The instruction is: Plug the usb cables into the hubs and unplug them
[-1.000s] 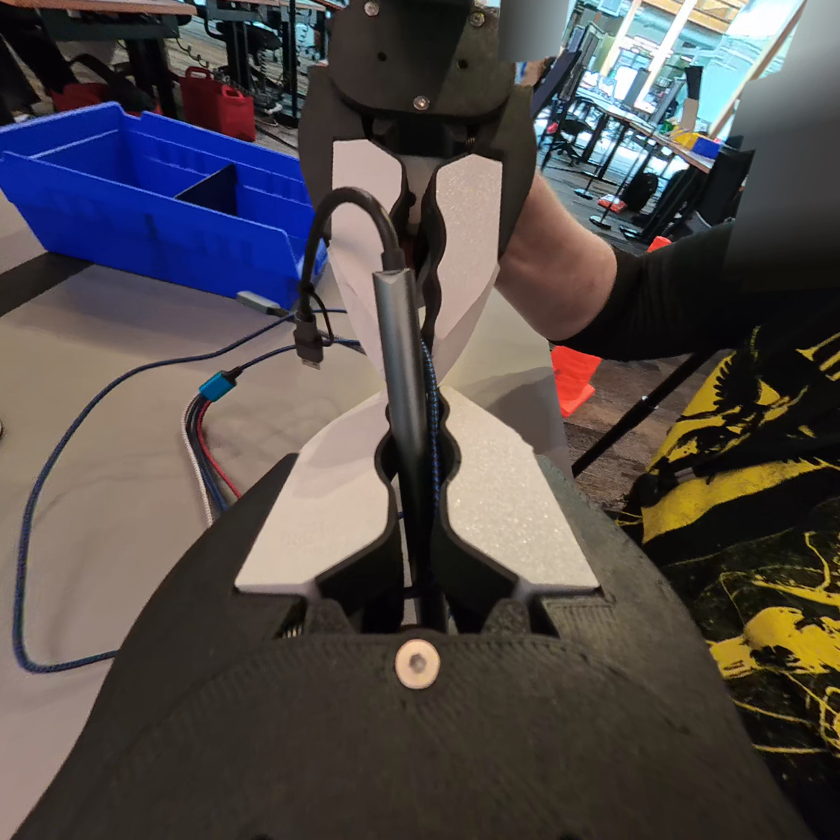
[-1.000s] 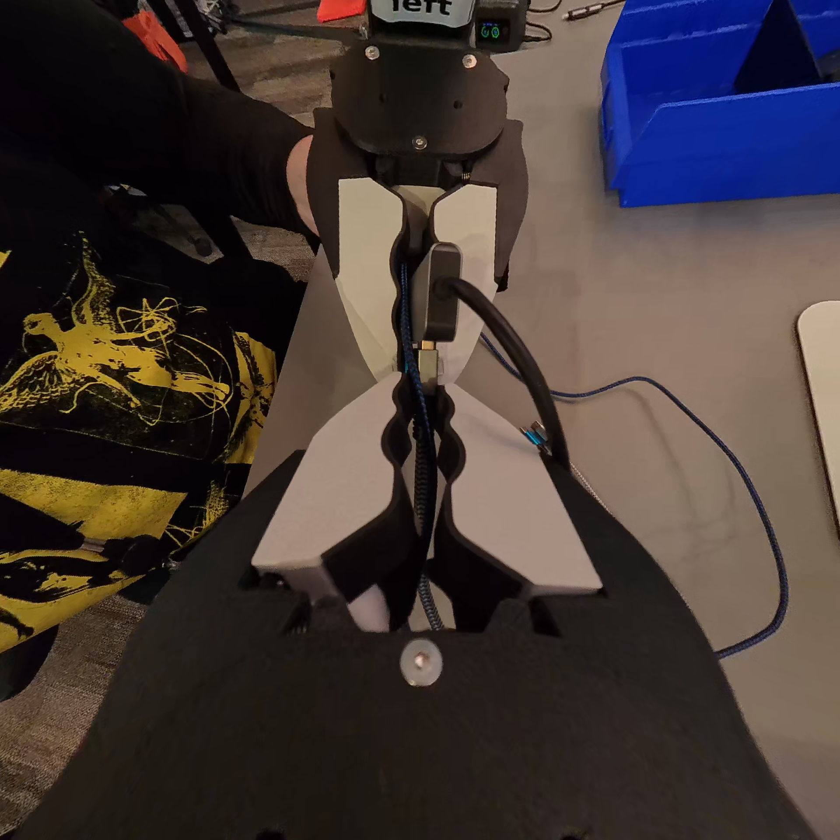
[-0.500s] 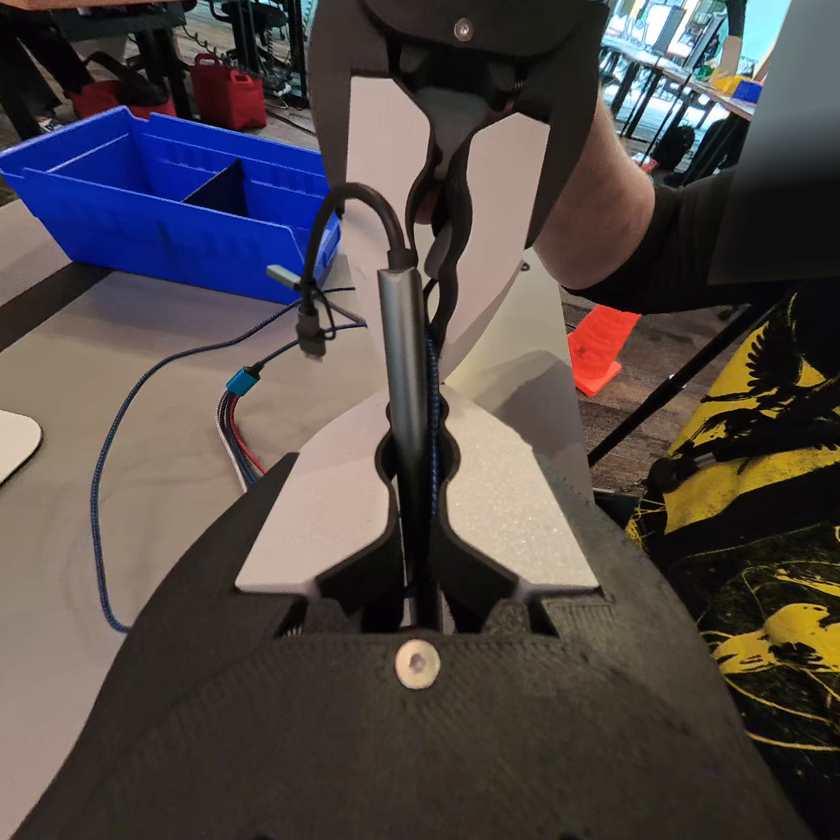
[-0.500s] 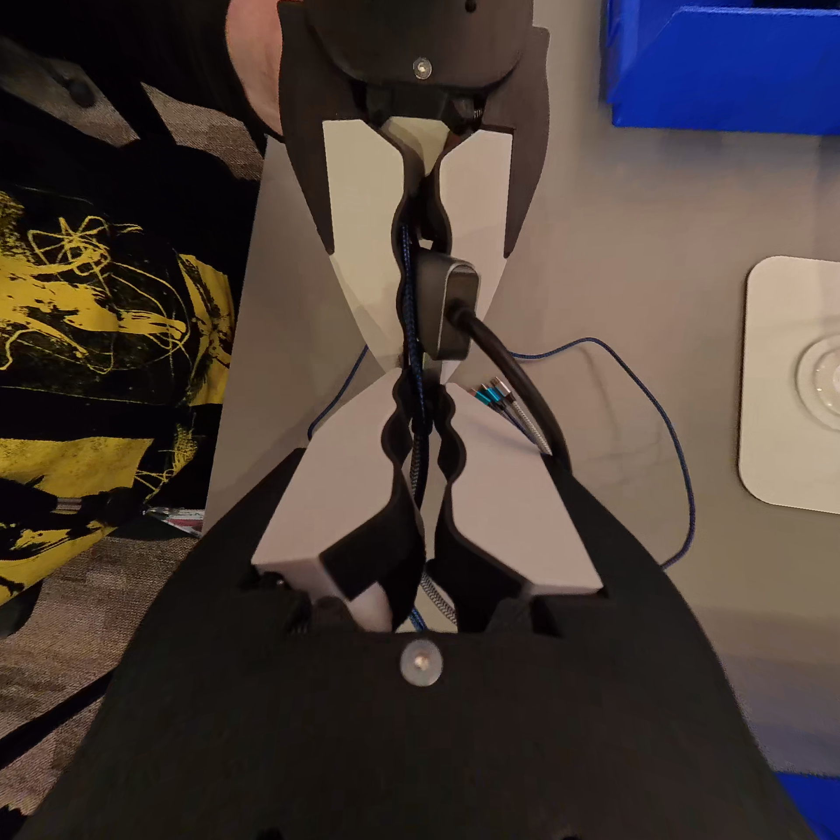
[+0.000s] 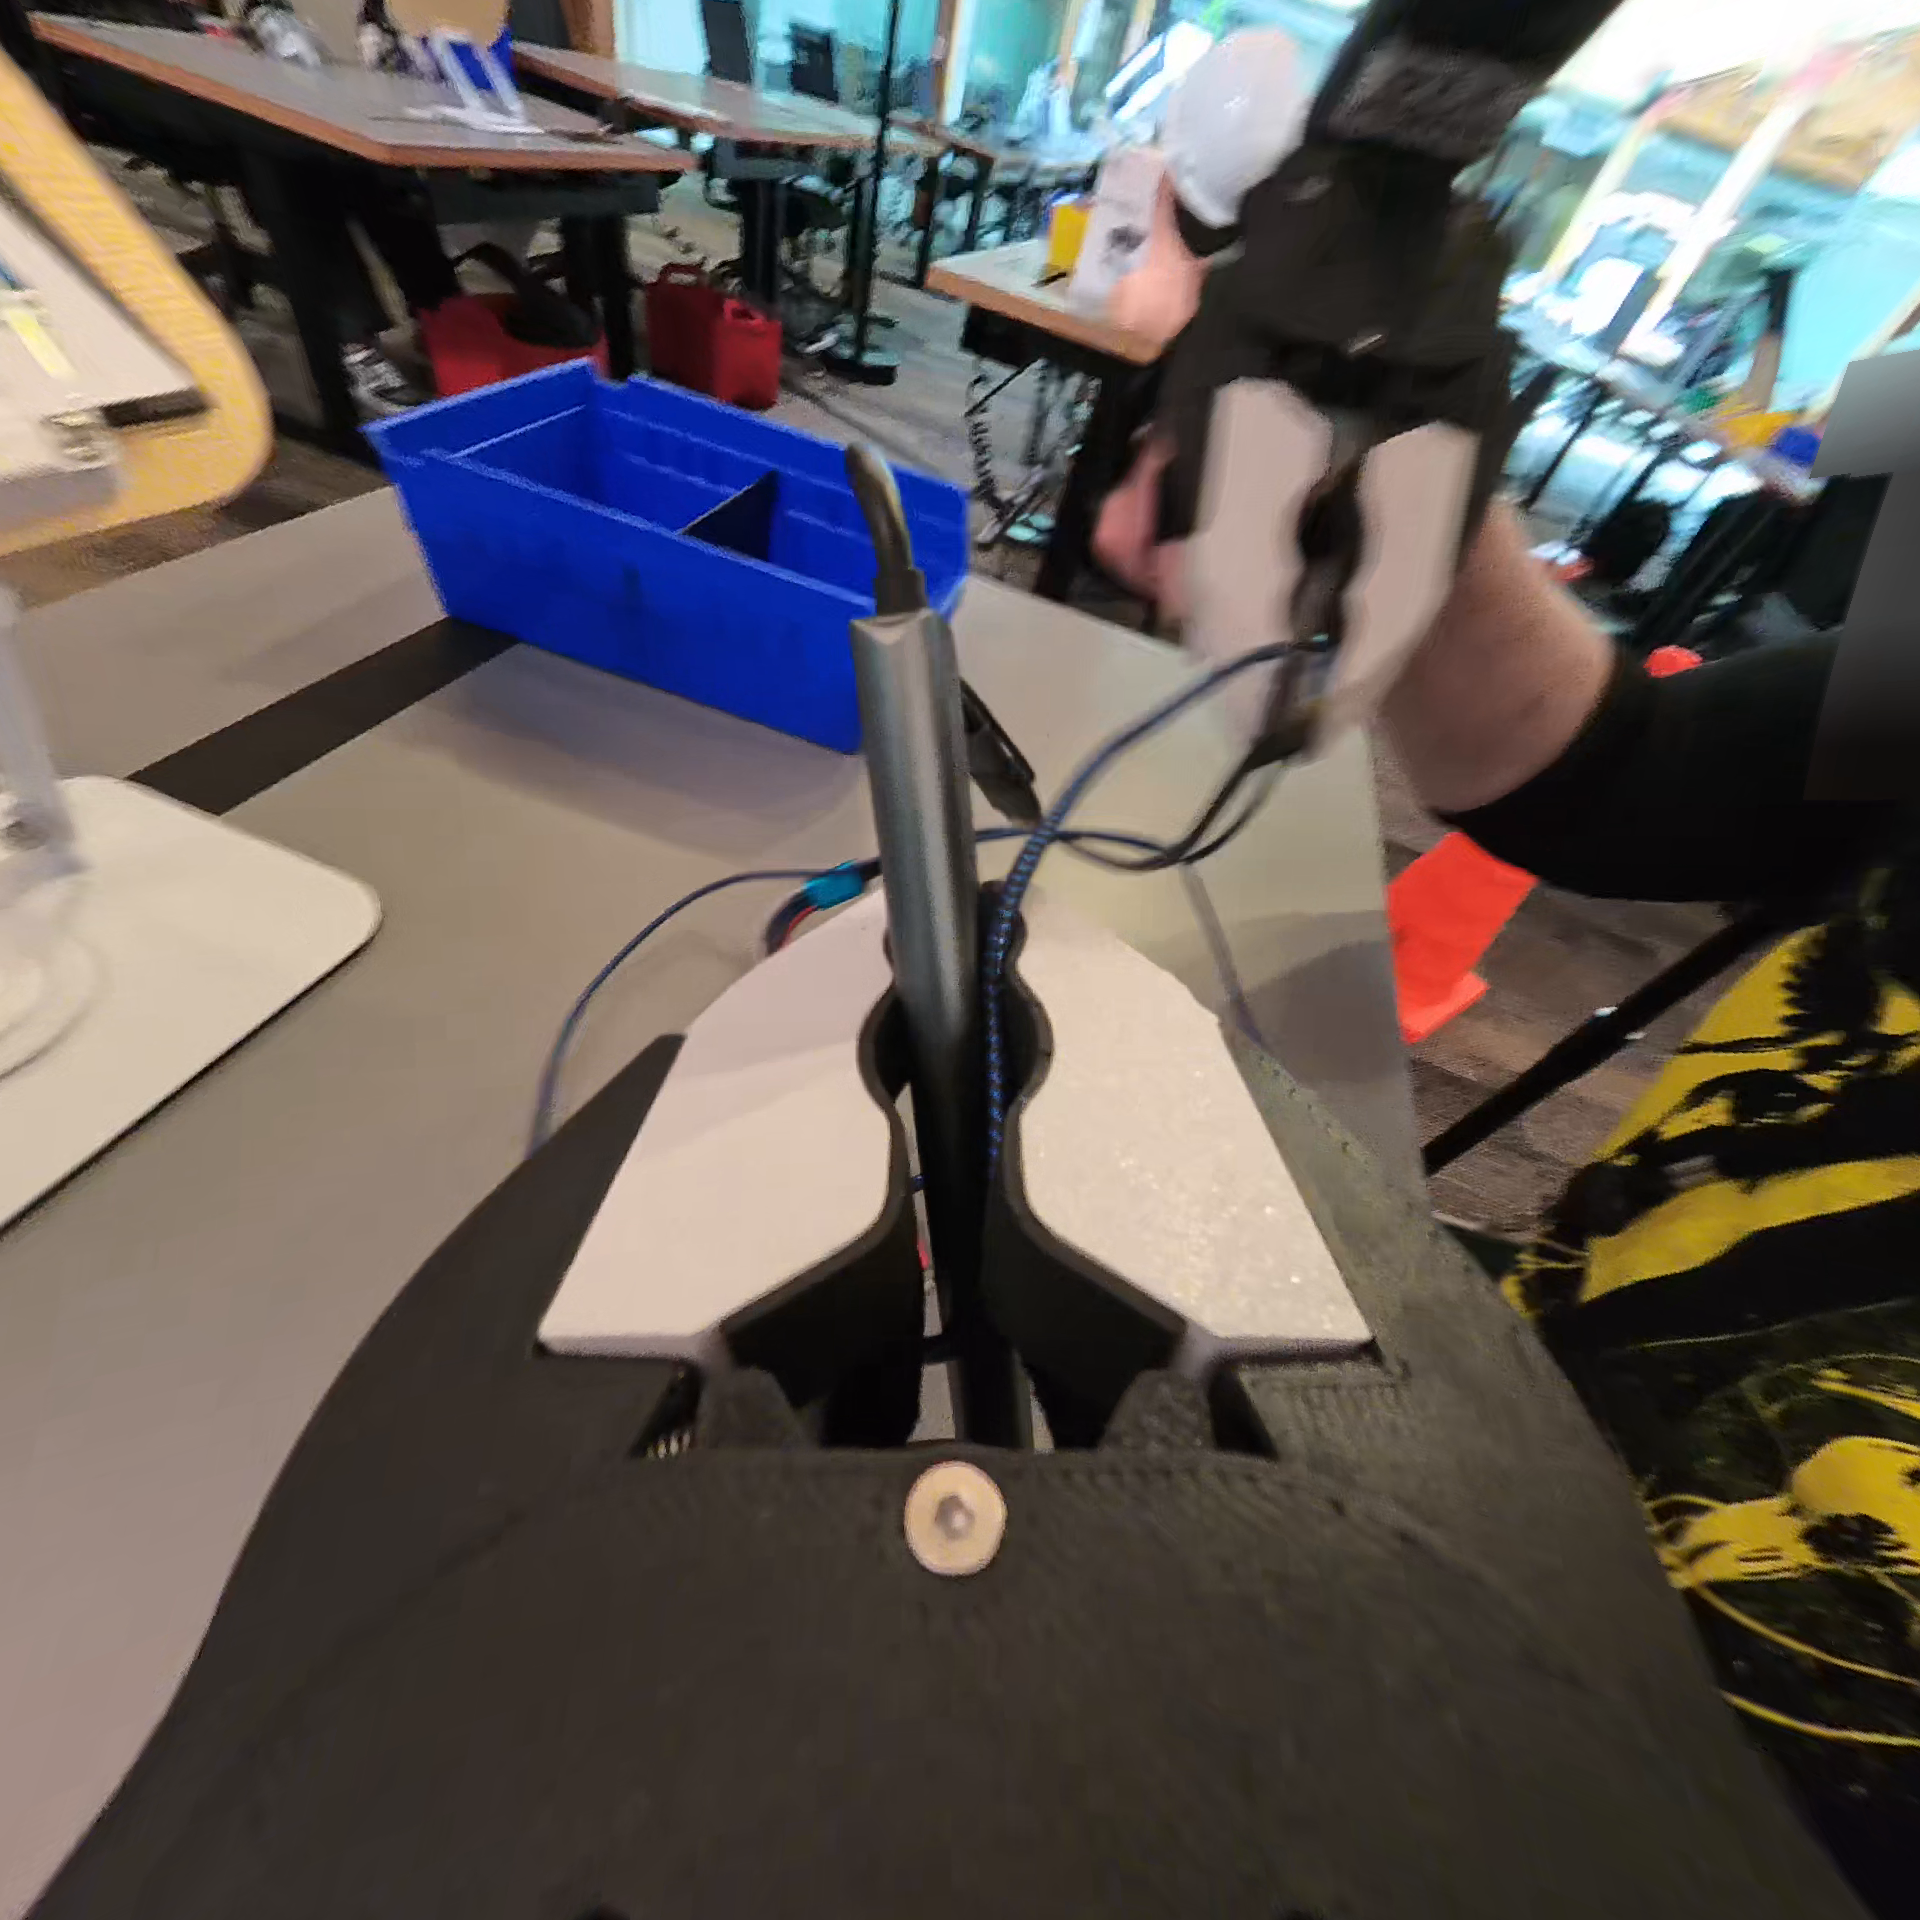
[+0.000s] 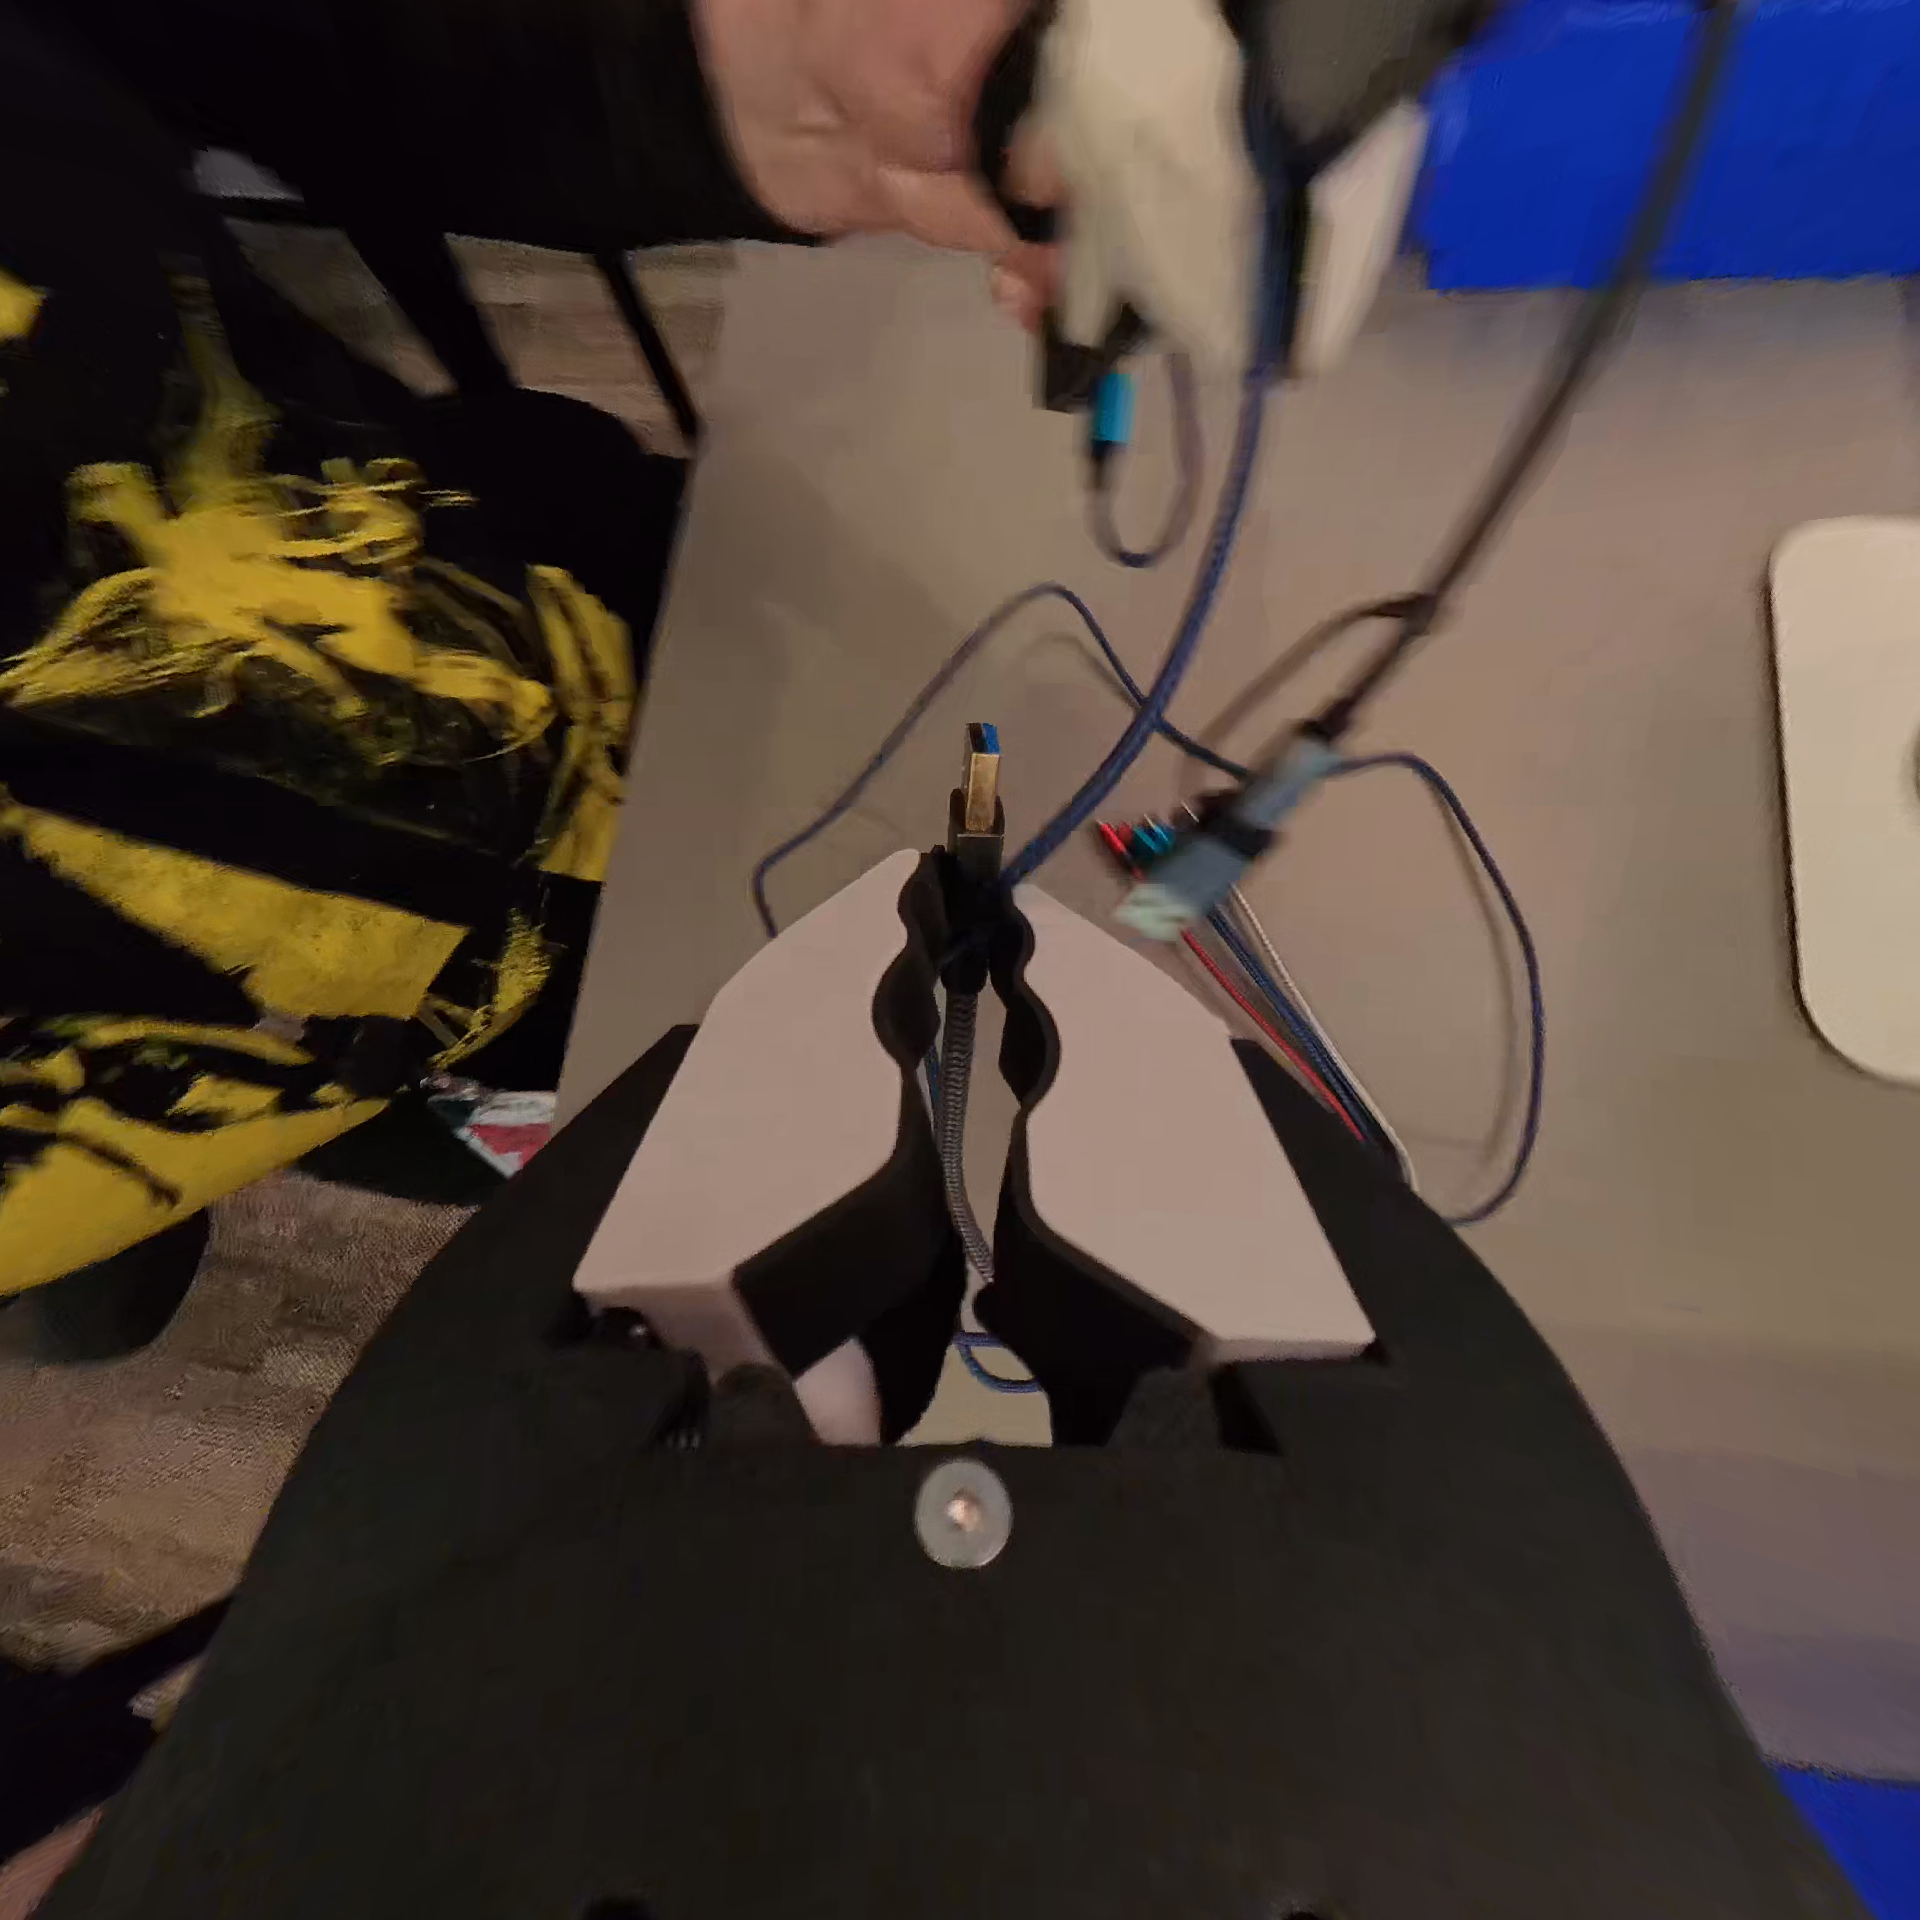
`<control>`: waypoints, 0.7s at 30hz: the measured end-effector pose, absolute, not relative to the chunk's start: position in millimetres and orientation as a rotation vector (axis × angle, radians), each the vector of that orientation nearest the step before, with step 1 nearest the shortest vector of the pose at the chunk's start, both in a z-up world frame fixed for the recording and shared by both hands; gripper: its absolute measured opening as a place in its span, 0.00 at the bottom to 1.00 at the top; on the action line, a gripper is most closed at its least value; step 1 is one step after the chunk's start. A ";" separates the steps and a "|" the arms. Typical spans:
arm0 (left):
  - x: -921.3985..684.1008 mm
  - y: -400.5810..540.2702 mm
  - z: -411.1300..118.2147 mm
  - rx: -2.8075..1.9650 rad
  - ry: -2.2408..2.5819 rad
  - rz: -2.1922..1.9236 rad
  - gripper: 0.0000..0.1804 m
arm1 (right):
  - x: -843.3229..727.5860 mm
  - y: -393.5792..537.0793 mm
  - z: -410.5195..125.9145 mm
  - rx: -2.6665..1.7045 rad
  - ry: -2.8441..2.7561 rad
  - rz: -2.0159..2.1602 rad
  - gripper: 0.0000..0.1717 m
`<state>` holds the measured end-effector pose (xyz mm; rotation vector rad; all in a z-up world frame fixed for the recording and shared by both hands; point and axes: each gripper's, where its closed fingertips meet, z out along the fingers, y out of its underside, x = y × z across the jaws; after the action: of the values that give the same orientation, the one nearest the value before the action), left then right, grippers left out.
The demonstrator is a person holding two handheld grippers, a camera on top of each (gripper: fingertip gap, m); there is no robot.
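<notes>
Your left hand-held gripper clamps the rigid, light hub; your right hand-held gripper pinches the plug by its stiff shell, not the limp braid.

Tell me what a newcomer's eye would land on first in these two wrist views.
Probably the slim grey hub standing up out of the left gripper, clamped between its pads beside a blue braided cable. Next, the gold USB plug poking free from the shut right gripper, joined to nothing. Behind them, a bright blue bin sits on the grey table.
</notes>
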<state>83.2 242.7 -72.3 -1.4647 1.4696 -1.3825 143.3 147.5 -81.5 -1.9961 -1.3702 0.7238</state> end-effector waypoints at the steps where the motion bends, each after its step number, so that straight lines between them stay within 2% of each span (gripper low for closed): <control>1: 82.4 250.5 -74.3 -1.484 1.455 -1.358 0.06 | 143.5 141.0 -74.1 -1.947 -1.388 0.736 0.05; 7: 81.6 271.8 -85.5 -1.591 1.352 -1.394 0.06 | 153.5 130.2 -70.0 -1.884 -1.421 0.703 0.05; 13: 81.7 275.3 -98.7 -1.643 1.345 -1.418 0.06 | 181.5 158.5 -32.2 -1.698 -1.057 0.804 0.05; 21: 89.3 270.9 -137.1 -1.783 1.398 -1.413 0.06 | 183.5 179.1 -22.2 -1.553 -0.860 0.966 0.05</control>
<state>89.3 270.9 -137.1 -1.7830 1.3984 -1.4130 183.5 179.1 -22.2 -1.5531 -0.8598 0.9655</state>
